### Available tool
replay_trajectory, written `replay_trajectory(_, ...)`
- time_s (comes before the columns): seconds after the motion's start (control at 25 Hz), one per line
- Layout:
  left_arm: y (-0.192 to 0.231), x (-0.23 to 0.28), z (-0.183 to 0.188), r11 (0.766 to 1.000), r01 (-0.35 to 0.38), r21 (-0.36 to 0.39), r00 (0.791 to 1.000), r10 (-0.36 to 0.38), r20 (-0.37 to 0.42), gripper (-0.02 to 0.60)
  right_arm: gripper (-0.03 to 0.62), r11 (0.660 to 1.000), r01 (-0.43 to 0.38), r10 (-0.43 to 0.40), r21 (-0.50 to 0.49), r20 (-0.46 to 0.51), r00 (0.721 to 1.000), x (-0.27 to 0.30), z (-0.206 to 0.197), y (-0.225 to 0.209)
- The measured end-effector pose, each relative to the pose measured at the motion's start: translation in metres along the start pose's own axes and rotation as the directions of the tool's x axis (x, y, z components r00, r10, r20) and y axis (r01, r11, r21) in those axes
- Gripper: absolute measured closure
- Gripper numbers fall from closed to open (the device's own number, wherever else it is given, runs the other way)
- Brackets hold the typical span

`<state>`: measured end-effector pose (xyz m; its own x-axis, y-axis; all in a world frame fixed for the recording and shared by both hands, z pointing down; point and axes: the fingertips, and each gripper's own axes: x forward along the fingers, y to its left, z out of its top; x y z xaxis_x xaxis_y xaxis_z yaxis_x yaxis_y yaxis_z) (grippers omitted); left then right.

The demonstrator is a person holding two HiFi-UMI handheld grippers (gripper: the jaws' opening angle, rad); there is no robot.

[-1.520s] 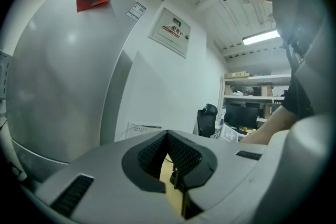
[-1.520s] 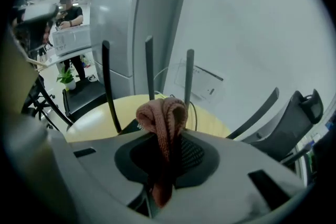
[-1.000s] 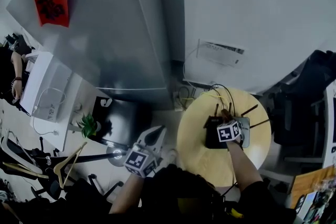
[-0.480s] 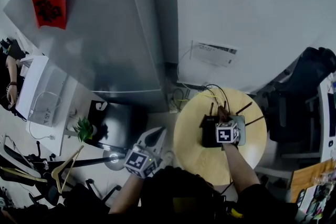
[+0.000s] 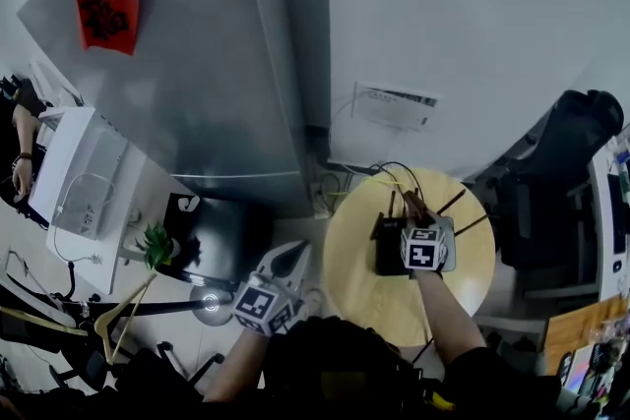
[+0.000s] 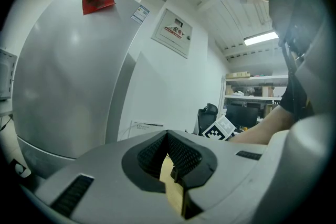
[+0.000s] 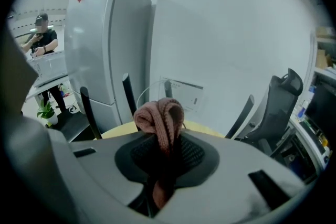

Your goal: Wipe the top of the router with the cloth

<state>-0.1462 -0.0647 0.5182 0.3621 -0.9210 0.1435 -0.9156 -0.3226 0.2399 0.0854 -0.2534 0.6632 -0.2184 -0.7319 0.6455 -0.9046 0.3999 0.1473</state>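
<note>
Router [image 5: 387,249], where is it?

On the round table [image 5: 364,295], near the middle and a bit toward the far side. It is black, and its antennas [image 5: 454,203] stick out past the far side and to the right.

And the cloth?

The cloth [image 7: 160,117] is a pinkish knitted wad, clamped in the right gripper [image 7: 161,150]. The jaws are closed tight on it. A bunched loop stands out past the tips, and a tail hangs back between the pads.

Where is that gripper, going by the table?

Over the middle, above the right part of the router, with its tips pointing at the far edge. From the head view the cloth shows just ahead of the gripper's marker cube. Whether it touches the router's top, I cannot tell.

The left gripper?

The left gripper [image 6: 168,136] is off the table's left side, well apart from it and low by the person's body. Its tips meet, with nothing between them.

Anything else around the table?

A grey fridge [image 5: 197,84] stands beyond the far left, and a dark chair [image 5: 551,202] is to the right.
</note>
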Motion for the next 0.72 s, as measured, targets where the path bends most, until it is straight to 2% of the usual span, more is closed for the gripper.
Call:
replay_trajectory(0.28,-0.006,-0.005,0.006,1.000,-0.004,-0.005,1.000,0.004,0.022,0.580,0.530,1.000,-0.023,0.025,-0.017,0.118,0.993,-0.023,0.033,0.006)
replay_trajectory(0.4,-0.010,0.000,0.008,1.000,0.015,0.005,0.999,-0.015,0.032,0.580,0.530,0.996,-0.021,0.039,-0.087,0.208,0.977,-0.042,0.055,0.010)
replay_trajectory(0.56,-0.021,0.014,0.012,0.999,0.047,0.023,0.998,-0.048,0.040,0.580,0.530,0.978,0.019,0.049,-0.206,0.320,0.946,-0.072,0.082,0.009)
replay_trajectory(0.64,-0.027,0.021,0.012,0.997,0.066,0.026,0.997,-0.067,0.033,0.580,0.530,0.978,0.028,0.043,-0.206,0.332,0.942,-0.080,0.084,0.000)
replay_trajectory(0.72,-0.033,0.029,0.015,0.996,0.084,0.031,0.996,-0.085,0.030,0.580,0.530,0.985,0.019,0.034,-0.171,0.301,0.953,-0.078,0.075,-0.016)
